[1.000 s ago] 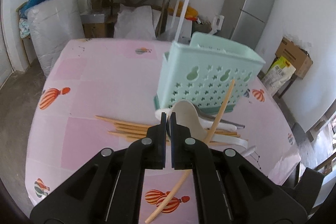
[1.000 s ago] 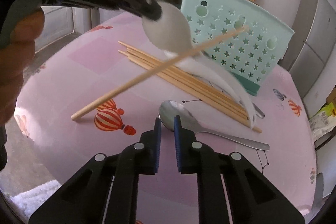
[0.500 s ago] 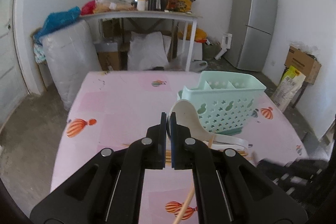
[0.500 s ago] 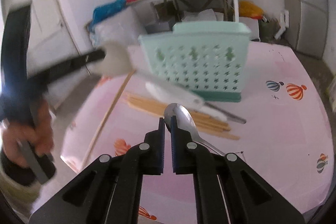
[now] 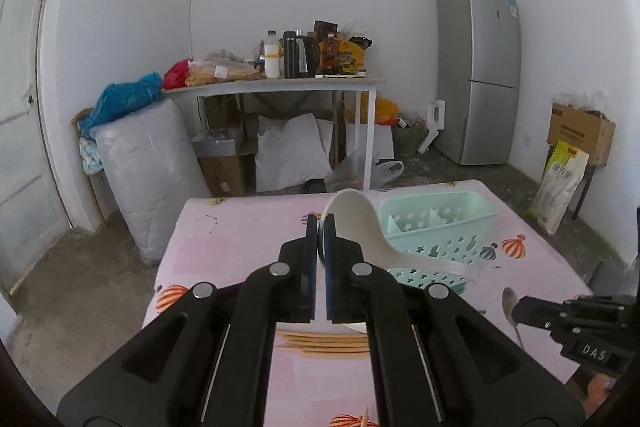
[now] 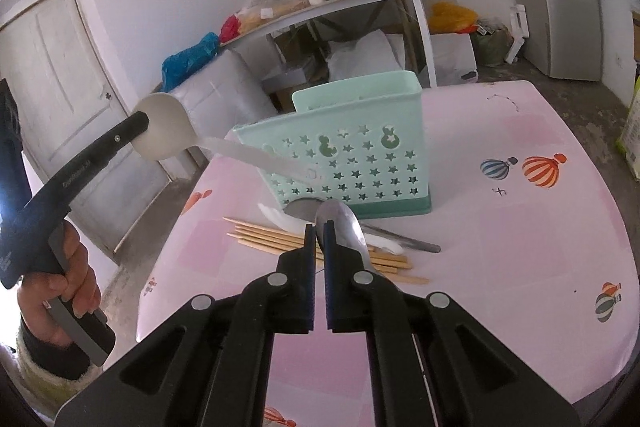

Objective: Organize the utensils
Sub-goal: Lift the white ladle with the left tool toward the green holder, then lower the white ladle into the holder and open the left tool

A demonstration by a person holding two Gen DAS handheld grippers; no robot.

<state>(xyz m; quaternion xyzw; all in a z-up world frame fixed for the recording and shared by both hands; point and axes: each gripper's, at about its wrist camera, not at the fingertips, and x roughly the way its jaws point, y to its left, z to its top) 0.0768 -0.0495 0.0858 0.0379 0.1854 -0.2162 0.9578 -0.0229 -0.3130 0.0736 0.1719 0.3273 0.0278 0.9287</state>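
- Pink balloon-print tabletop (image 6: 500, 247) carried the mint utensil basket (image 6: 360, 163), which we saw just beyond both sets of tongs.
- Our left tongs (image 5: 319, 239) pinched a white ladle (image 5: 360, 223) by its bowl, handle angled toward the basket.
- Our right tongs (image 6: 319, 239) pinched a metal spoon (image 6: 344, 223), nearer the basket.
- Only the left view showed the compartments; only the right showed the chopsticks (image 6: 280, 241) clearly.

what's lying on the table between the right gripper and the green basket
In the right wrist view: a bundle of wooden chopsticks, a white spoon and a metal utensil handle before the basket.
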